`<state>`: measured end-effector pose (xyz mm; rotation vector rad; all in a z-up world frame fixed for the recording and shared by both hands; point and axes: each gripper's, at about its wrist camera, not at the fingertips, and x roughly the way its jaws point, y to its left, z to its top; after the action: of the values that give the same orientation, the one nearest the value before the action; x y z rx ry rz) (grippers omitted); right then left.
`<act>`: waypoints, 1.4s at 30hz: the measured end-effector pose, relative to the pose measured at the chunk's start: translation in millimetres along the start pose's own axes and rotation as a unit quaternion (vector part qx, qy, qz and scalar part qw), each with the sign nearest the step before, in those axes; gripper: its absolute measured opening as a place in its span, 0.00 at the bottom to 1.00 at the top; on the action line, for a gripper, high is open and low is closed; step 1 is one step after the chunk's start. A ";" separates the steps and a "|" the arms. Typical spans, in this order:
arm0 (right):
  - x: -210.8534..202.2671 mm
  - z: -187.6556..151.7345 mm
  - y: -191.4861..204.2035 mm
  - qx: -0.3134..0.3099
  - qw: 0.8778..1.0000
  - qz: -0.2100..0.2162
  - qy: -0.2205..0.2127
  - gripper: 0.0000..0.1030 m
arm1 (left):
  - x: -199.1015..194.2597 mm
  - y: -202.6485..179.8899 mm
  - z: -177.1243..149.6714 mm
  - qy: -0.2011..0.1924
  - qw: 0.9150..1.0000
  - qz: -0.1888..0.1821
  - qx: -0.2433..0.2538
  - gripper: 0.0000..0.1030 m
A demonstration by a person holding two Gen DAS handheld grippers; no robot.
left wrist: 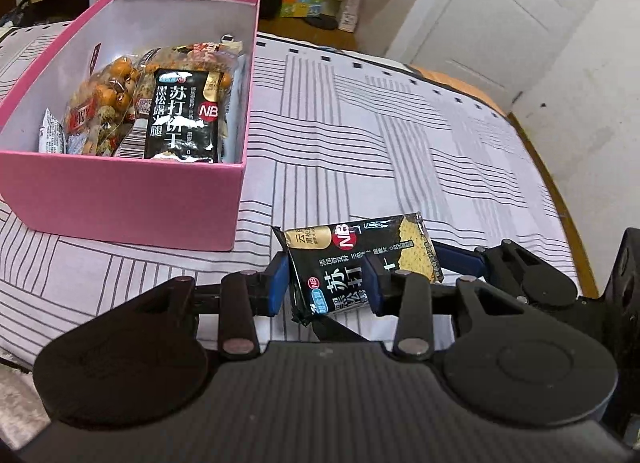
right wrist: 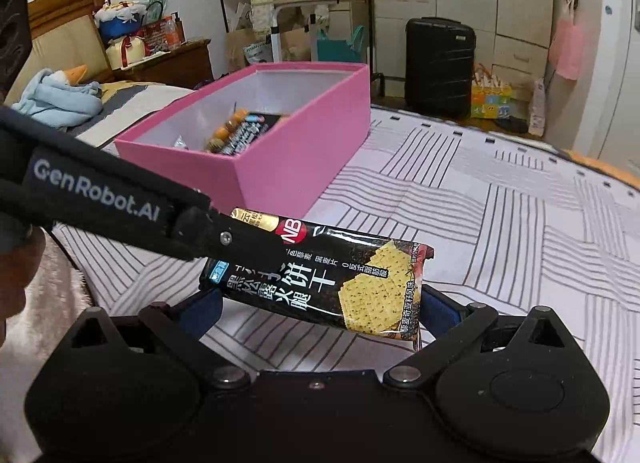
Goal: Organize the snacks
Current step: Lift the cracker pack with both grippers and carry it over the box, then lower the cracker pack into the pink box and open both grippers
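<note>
Left gripper (left wrist: 326, 287) clamped on the black cracker pack (left wrist: 352, 263), blue fingers (left wrist: 277, 287) pressing both sides near one end; held above the striped bed (left wrist: 400, 143). Right gripper (right wrist: 320, 309) spread wide, fingers (right wrist: 438, 309) flanking the same pack (right wrist: 320, 283) without clear contact; left tool's arm crossing ahead-left of them, covering the pack's corner. Pink box (left wrist: 120, 195) ahead-left of the left fingers, holding another black pack (left wrist: 182, 115) and orange snack bags (left wrist: 104, 95). Suitcase (right wrist: 440, 63) far beyond.
</note>
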<state>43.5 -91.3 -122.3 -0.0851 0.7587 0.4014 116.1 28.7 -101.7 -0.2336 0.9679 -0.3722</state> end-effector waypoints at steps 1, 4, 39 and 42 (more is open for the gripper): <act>-5.1 0.9 3.3 -0.006 1.000 -0.003 -0.002 1.00 | -5.3 0.3 0.4 0.000 1.000 -0.007 0.000 0.36; -18.5 6.1 12.9 -0.025 1.000 -0.009 -0.008 1.00 | -21.5 -0.3 -0.3 -0.003 1.000 -0.022 -0.003 0.36; 75.5 169.7 41.2 -0.028 0.994 0.104 -0.005 0.77 | -73.9 115.2 117.2 -0.074 0.994 0.027 -0.072 0.36; 97.5 170.1 38.2 -0.002 0.995 0.097 -0.002 0.71 | -49.1 132.9 130.4 -0.069 0.993 0.046 -0.089 0.36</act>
<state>203.5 12.5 -62.9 -0.0144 0.7646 0.5889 226.8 173.6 -40.3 -0.3700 0.8716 -0.1820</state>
